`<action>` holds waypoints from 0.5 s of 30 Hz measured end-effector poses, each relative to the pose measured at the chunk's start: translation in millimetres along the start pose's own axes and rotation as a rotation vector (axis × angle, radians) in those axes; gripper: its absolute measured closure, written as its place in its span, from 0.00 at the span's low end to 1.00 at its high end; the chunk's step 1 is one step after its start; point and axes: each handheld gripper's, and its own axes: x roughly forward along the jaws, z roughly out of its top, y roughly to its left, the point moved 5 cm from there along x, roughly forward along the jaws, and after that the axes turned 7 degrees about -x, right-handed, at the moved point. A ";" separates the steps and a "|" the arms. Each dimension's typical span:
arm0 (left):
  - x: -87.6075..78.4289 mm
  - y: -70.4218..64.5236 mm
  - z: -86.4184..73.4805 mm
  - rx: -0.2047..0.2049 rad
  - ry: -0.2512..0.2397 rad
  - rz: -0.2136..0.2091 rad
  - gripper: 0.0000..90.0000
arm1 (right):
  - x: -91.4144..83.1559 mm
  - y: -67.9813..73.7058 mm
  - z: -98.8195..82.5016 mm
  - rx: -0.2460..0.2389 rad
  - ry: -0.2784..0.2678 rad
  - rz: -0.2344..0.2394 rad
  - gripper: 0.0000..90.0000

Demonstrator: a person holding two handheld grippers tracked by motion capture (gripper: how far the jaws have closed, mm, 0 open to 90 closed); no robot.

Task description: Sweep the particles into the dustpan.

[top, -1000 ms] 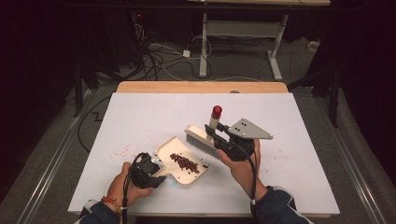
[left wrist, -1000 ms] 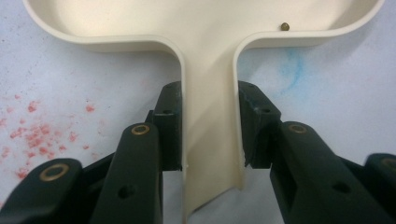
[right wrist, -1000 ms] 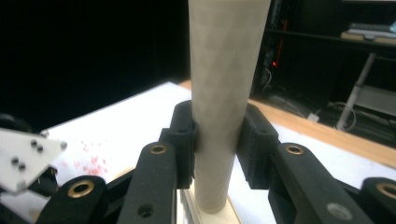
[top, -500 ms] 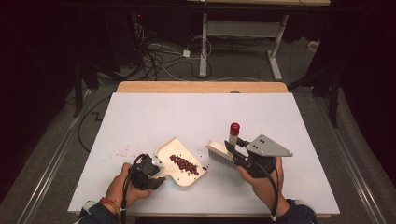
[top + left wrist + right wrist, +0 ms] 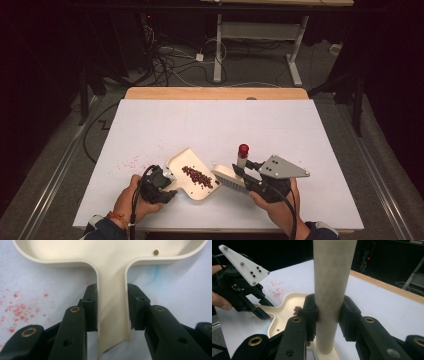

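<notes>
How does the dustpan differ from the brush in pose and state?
The dustpan lies flat on the table and holds red bits; the brush holds none. The dustpan's handle lies level in the left claw; the brush's handle stands upright in the right claw. Both are cream.

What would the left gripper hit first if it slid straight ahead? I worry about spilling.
The left gripper points along the handle it clamps, so probably the dustpan itself, pushing its red beans forward.

Tongs point(image 5: 328, 315) tight around the upright cream brush handle point(image 5: 332, 277).
</notes>
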 end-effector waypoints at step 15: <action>-0.2 0.1 0.5 -0.002 0.002 0.000 0.71 | -3.3 -25.6 4.3 0.003 -0.046 -0.095 0.78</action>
